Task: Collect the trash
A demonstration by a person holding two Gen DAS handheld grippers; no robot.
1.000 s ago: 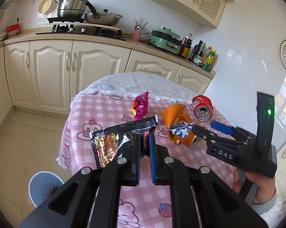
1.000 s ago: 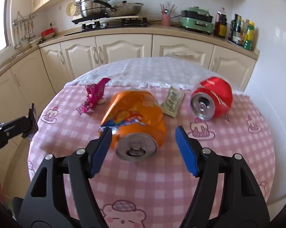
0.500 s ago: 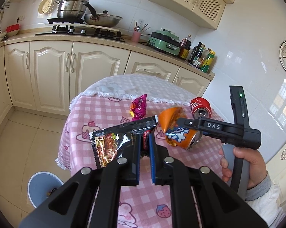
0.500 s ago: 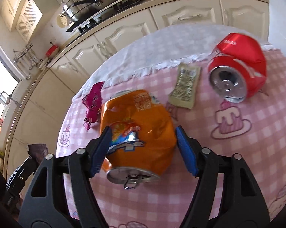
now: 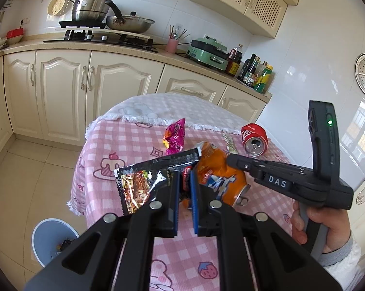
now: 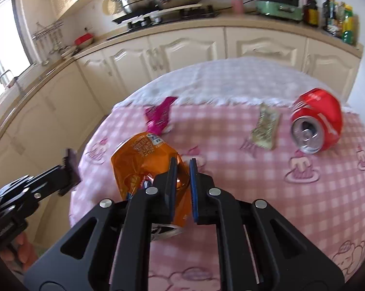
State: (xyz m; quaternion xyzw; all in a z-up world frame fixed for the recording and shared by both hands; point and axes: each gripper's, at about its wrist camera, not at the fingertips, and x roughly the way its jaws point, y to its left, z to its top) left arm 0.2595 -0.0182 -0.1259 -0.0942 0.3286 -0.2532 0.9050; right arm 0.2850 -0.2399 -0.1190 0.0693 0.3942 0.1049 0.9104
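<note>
My left gripper (image 5: 184,177) is shut on a black, shiny snack wrapper (image 5: 143,181) held above the table's near-left side. A crushed orange can (image 5: 216,172) (image 6: 138,160) sits just to its right. My right gripper (image 6: 181,167) has its jaws closing, pinching a fold of the can's dented side between the blue pads. In the left wrist view the right gripper (image 5: 233,160) reaches in from the right, with a hand on its handle. A crushed red can (image 6: 315,118) lies on its side at the far right of the table.
On the pink checked tablecloth (image 5: 119,145) lie a magenta wrapper (image 6: 159,116) and a small greenish sachet (image 6: 266,127). A pale blue bin (image 5: 52,240) stands on the floor left of the table. Cabinets and a counter with pots run behind.
The right gripper's wide jaws straddled the orange can; now they have come together on its side, and the gripper has swung and tilted. The left gripper and wrapper have stayed put.
</note>
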